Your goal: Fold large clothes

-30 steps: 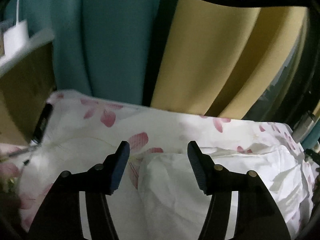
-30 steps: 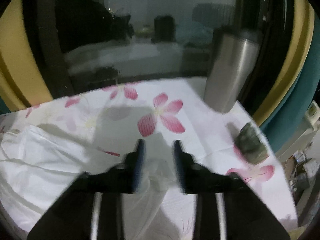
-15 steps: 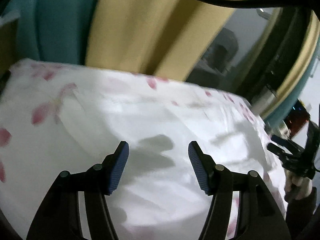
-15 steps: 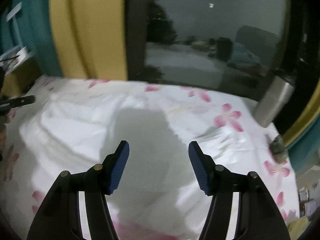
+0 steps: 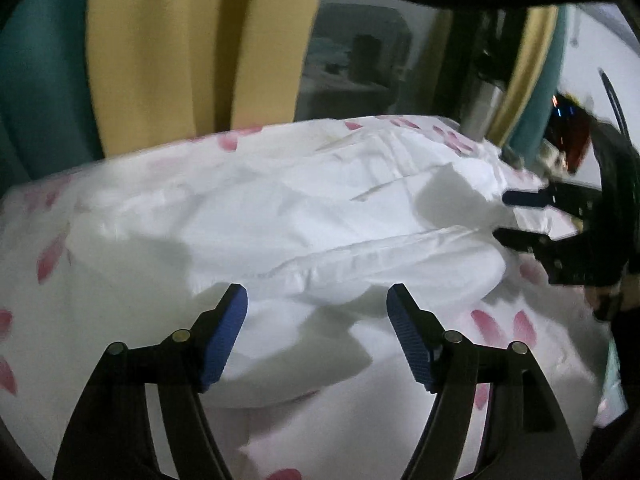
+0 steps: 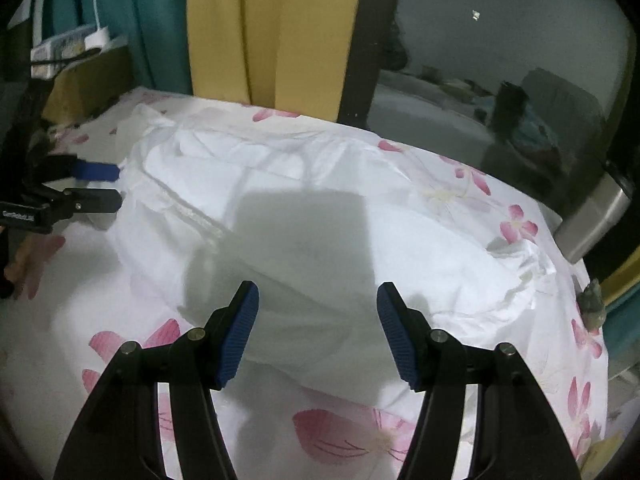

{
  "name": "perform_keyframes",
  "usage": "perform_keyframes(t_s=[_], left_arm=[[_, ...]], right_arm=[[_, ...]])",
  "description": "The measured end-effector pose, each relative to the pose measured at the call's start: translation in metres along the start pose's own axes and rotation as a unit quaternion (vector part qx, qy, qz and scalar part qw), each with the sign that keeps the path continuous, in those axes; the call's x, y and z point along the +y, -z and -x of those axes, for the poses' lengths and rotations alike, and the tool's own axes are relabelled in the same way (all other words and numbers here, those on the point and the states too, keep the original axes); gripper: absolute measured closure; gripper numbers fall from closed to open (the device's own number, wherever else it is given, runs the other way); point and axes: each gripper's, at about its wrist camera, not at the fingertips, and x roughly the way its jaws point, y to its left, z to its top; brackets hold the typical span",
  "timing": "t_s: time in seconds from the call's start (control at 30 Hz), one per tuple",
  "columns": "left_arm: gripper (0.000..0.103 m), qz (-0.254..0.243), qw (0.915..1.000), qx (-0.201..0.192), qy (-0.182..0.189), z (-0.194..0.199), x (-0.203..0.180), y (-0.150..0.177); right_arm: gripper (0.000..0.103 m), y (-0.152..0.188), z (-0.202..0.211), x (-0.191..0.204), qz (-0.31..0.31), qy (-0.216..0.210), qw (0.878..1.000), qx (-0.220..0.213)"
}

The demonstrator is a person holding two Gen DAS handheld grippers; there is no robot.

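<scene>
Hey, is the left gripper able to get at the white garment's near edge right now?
Probably yes. The left gripper hangs just above the white garment on the floral sheet, its jaws opening and empty, with nothing between them and the folded edge. The right gripper is apart, at the other end.

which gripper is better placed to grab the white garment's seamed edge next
Left, probably. The left gripper hangs right over the seamed edge of the white garment, jaws opening with nothing between them. The right gripper is open too, but sits over plain cloth, with the seam farther off.
</scene>
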Motion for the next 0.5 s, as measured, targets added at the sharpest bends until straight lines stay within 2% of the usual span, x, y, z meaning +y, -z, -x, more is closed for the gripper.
perform_keyframes(t_s=[0.03,0.1,0.13,0.17,0.23,0.27,0.33,0.5], left_arm=[[0.028,-0.016,0.9999,0.0,-0.006,-0.001,-0.003,-0.002],[0.028,-0.046,0.9988,0.001,-0.016,-0.003,-0.009,-0.004],[0.033,-0.057,0.9983,0.0,-0.016,-0.005,-0.011,-0.005],[0.055,-0.062,0.998,0.001,-0.014,-0.006,-0.011,-0.007],[0.085,-0.06,0.998,0.01,-0.015,-0.011,-0.007,-0.012],[0.093,-0.055,0.9983,0.009,-0.017,-0.012,-0.004,-0.015],[0.099,-0.052,0.9986,0.002,-0.012,-0.013,0.002,-0.02],[0.102,-0.058,0.9982,-0.009,-0.008,-0.015,0.008,-0.039]], right_arm=[[0.042,-0.001,-0.002,0.0,0.002,0.004,1.0,0.0],[0.051,-0.003,-0.006,0.001,0.005,0.006,1.0,0.002],[0.067,-0.004,-0.008,0.002,0.005,0.008,1.0,0.005],[0.082,-0.005,-0.01,0.001,0.004,0.011,1.0,0.009],[0.098,-0.007,-0.012,0.0,0.002,0.01,1.0,0.009],[0.1,-0.008,-0.011,0.0,0.0,0.01,1.0,0.007],[0.102,-0.013,-0.008,-0.004,-0.006,0.015,1.0,-0.006],[0.102,-0.034,-0.004,-0.018,-0.02,0.023,0.999,-0.034]])
